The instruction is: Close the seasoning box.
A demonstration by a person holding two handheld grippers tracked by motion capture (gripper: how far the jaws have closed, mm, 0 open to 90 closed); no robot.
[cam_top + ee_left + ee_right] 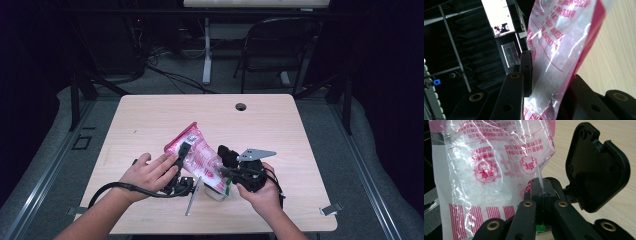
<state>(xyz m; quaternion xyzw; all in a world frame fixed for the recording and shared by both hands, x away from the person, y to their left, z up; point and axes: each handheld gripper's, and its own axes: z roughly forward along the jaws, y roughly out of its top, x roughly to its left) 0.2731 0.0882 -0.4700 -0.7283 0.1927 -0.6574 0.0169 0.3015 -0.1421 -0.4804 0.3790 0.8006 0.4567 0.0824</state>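
We have the bag (196, 152) clamped in both grippers — left (183, 150), right (541, 191) pinching a corner — still unopened, we judge.

You are working in a dim lab or recording studio. A bare wooden table (150, 115) is standing among black curtains, floor cables (170, 75), a folding chair (277, 45) and a glowing monitor (497, 17).

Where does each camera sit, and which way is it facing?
High view: above the near edge, facing forward and down on the table; both forearms and hands show.
Left gripper view: on the left tongs, looking along them at the bag.
Right gripper view: on the right tongs, clamped on the bag's edge.
All three share the bag.
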